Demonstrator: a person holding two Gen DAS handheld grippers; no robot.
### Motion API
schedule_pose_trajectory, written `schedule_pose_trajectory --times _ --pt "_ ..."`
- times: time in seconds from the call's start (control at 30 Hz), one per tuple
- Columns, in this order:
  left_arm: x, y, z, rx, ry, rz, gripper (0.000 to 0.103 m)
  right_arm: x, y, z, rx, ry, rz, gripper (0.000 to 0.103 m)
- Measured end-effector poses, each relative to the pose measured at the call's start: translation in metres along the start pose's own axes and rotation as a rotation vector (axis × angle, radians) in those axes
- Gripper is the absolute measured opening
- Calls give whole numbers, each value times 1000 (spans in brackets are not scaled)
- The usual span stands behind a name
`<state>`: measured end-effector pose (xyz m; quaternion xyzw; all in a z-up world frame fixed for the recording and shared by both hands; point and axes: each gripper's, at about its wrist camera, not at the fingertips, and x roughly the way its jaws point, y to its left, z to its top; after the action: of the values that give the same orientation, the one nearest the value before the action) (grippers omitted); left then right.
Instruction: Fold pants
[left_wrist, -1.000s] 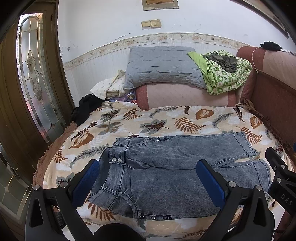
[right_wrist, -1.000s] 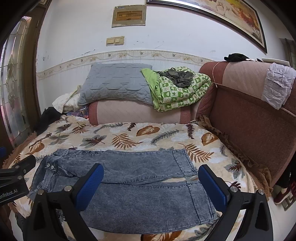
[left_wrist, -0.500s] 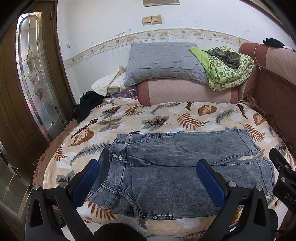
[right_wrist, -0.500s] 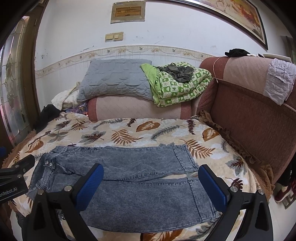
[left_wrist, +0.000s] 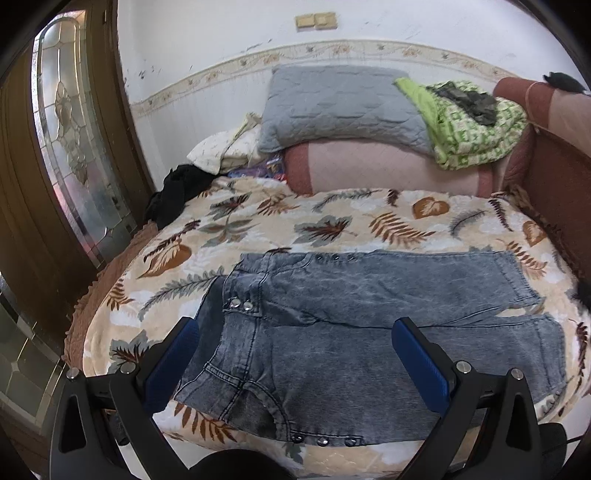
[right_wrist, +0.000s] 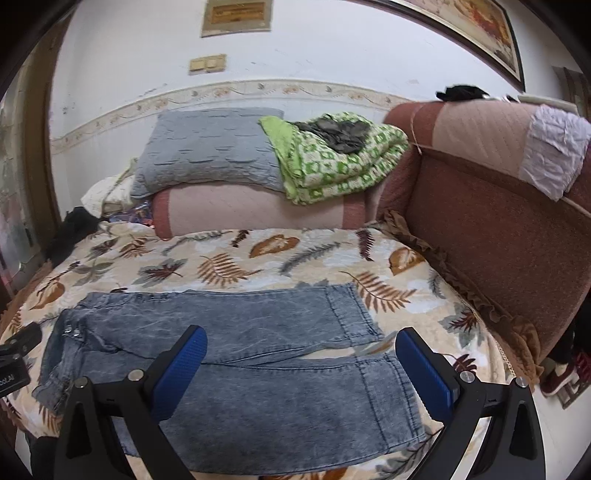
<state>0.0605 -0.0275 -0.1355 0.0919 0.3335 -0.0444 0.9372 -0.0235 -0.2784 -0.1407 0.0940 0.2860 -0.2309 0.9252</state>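
Note:
Grey-blue acid-wash denim pants (left_wrist: 362, 332) lie spread flat on the leaf-print bedspread (left_wrist: 280, 218), waist to the left, both legs pointing right. In the right wrist view the pants (right_wrist: 258, 347) fill the lower middle, hems at the right. My left gripper (left_wrist: 295, 365) hangs open above the waist end, blue pads wide apart, nothing between them. My right gripper (right_wrist: 301, 373) hovers open over the leg end, holding nothing. The left gripper's body (right_wrist: 14, 358) shows at that view's left edge.
A grey pillow (left_wrist: 340, 107) and a green patterned quilt (left_wrist: 472, 125) sit on a pink bolster at the back. A brown-red padded headboard (right_wrist: 491, 229) runs along the right. A wooden glass-paned door (left_wrist: 70, 147) stands left. Dark clothing (left_wrist: 173, 192) lies at the bed's far left corner.
Both grippers have tilted and moved slightly forward over the pants, still open. The right gripper has slid out of the left wrist view. The pants have not moved.

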Motion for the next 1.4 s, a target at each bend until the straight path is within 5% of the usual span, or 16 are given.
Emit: schedule_pose_trajectory --times 0.3,0.6,1.03,1.1,1.13,1.2,1.3,1.4 --pt "74 37 -3 -24 143 58 103 59 -38 -2 40 133 -40 103" --pt "195 134 30 -101 340 214 103 164 -99 8 105 347 8 103" --pt "347 98 100 -129 479 22 102 305 -160 57 228 462 145 103" --pt "364 87 101 -118 511 -12 89 326 -156 58 229 483 166 103" --pt "371 81 101 -114 525 -32 67 337 -153 58 228 496 180 103" --pt "386 71 99 -119 563 -102 41 357 -147 58 226 516 188 99" --pt "391 59 99 -89 560 -100 32 389 -137 54 235 560 208 86" --pt "392 55 103 -66 548 -109 21 416 -123 42 214 631 199 60"
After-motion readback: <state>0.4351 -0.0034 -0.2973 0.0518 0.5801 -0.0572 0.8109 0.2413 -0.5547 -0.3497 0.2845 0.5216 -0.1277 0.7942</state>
